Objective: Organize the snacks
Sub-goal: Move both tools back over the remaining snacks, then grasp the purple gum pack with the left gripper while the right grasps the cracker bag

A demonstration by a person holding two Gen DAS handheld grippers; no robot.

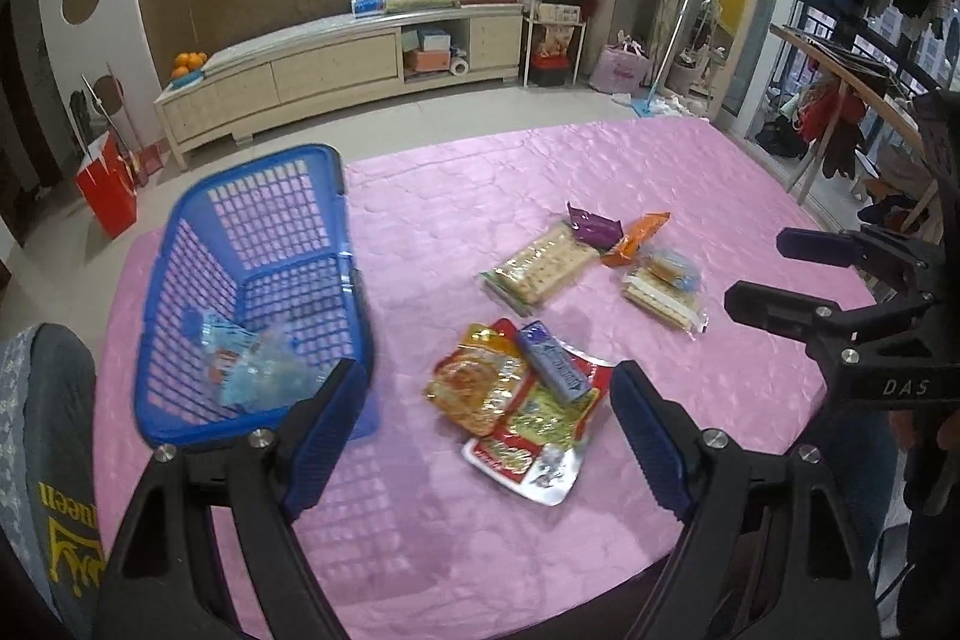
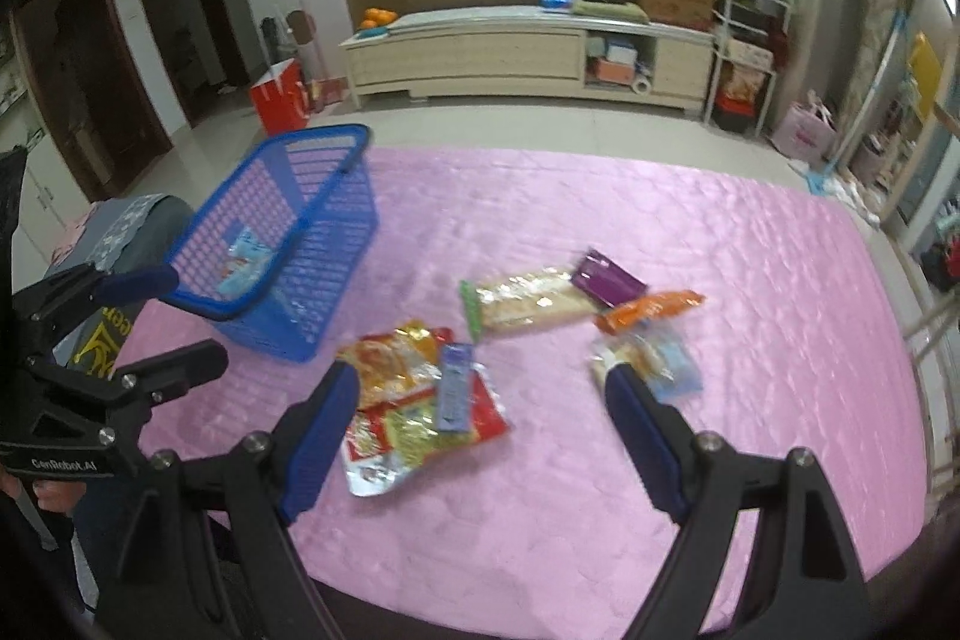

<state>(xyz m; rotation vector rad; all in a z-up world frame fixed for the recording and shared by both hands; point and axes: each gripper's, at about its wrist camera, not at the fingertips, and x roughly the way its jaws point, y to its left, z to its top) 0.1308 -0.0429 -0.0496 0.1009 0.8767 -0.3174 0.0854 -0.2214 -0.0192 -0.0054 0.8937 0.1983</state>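
A blue basket [image 1: 180,232] [image 2: 324,220] stands at the left of the pink tablecloth [image 1: 690,400], with a light blue packet [image 1: 258,364] [image 2: 249,256] inside. In the middle lie yellow and red packets [image 1: 480,394] [image 2: 408,400] under a blue bar [image 1: 555,361] [image 2: 454,388]. Farther right are a long cracker pack [image 1: 543,268] [image 2: 528,304], a purple packet [image 1: 594,226] [image 2: 606,280], an orange packet [image 1: 639,235] [image 2: 648,310] and a clear pack [image 1: 666,286] [image 2: 660,358]. My left gripper [image 1: 486,376] [image 2: 195,316] and right gripper [image 2: 483,373] [image 1: 759,268] hover open and hold nothing.
A chair back with a grey cover [image 1: 42,430] stands by the table's left corner. Beyond the table are tiled floor, a red bag [image 1: 105,187], a low cabinet [image 1: 336,70] and a wire shelf [image 1: 555,10]. A clothes rack [image 1: 840,100] is at the right.
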